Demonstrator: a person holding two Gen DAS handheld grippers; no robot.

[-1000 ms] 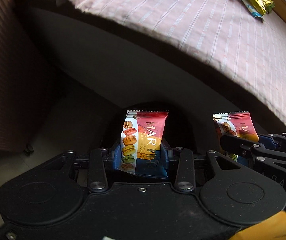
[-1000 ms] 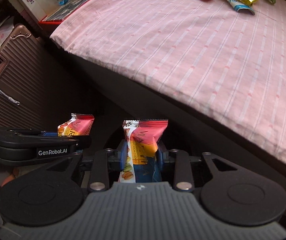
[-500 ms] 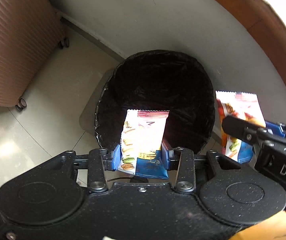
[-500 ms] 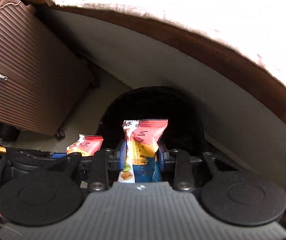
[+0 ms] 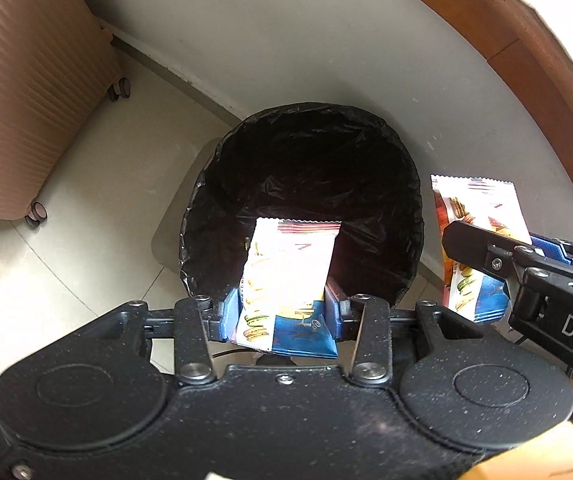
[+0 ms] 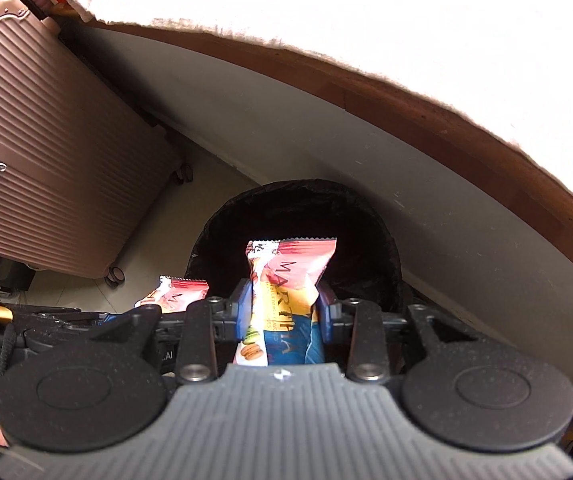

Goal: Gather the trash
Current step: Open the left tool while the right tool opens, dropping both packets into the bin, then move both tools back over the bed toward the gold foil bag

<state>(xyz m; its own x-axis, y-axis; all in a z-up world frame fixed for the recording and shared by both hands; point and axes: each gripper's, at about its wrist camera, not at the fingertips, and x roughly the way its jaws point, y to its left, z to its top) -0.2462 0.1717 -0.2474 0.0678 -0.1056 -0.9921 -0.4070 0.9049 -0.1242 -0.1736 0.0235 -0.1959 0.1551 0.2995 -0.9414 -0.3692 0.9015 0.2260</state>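
the bin [image 5: 306, 184] with its black liner sits on the floor at twelve o'clock of both grippers, mouth open to take wrappers. a ribbed suitcase [image 5: 18, 92] stands at ten o'clock, well apart, blocking nothing. the left gripper [image 5: 282, 312] hangs over the mouth, jaws just easing apart around its macaron packet [image 5: 286, 280]. the right gripper [image 6: 284, 312], likewise loosening, has a second packet [image 6: 286, 292] between its pads.

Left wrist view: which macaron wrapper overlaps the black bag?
The centre wrapper, low in frame; the other wrapper, at the right edge, shows beside the bag.
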